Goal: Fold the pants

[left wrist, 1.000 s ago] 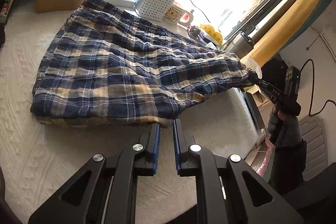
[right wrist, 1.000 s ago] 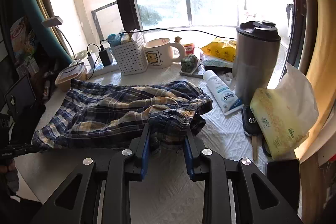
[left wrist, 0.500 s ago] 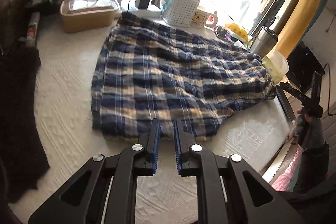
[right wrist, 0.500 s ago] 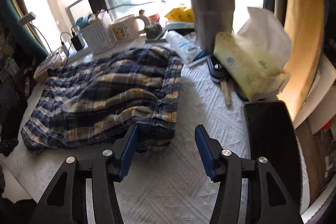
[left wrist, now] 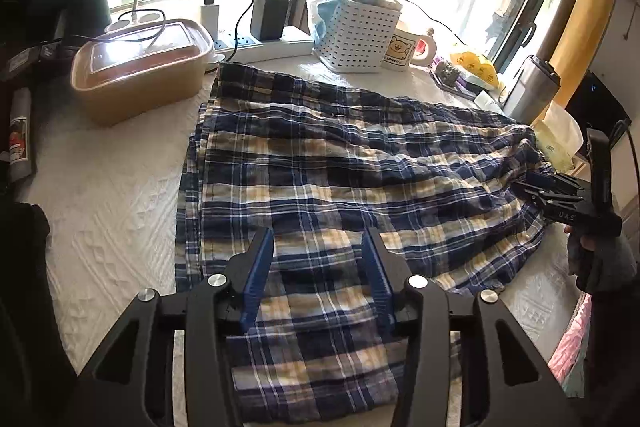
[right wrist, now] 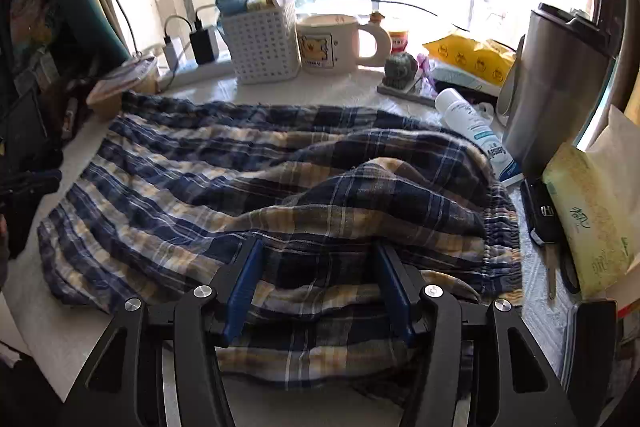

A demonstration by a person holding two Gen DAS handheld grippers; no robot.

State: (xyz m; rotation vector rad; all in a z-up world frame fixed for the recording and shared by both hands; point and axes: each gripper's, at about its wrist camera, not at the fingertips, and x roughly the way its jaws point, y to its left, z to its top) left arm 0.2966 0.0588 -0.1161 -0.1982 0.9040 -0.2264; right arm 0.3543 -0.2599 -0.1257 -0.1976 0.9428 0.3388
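Note:
The blue and yellow plaid pants (left wrist: 320, 163) lie spread on the white textured table (left wrist: 112, 195), waistband toward the right. My left gripper (left wrist: 318, 259) is open, its blue-padded fingers spread just above the pants' near hem edge. My right gripper (right wrist: 320, 267) is open over the bunched waistband end (right wrist: 500, 227), fabric lying between its fingers. The right gripper also shows in the left wrist view (left wrist: 556, 193) at the pants' right edge.
A tan lidded box (left wrist: 140, 67), power strip with chargers (left wrist: 256, 39), white basket (right wrist: 260, 39), bear mug (right wrist: 332, 43), steel tumbler (right wrist: 560, 87), lotion tube (right wrist: 476, 131), tissue pack (right wrist: 592, 211) and car key (right wrist: 544, 215) crowd the table's back and right side.
Both grippers moved forward over the pants. The left gripper opened from shut. The right gripper, which let go of the waistband earlier, now reaches over it, still open.

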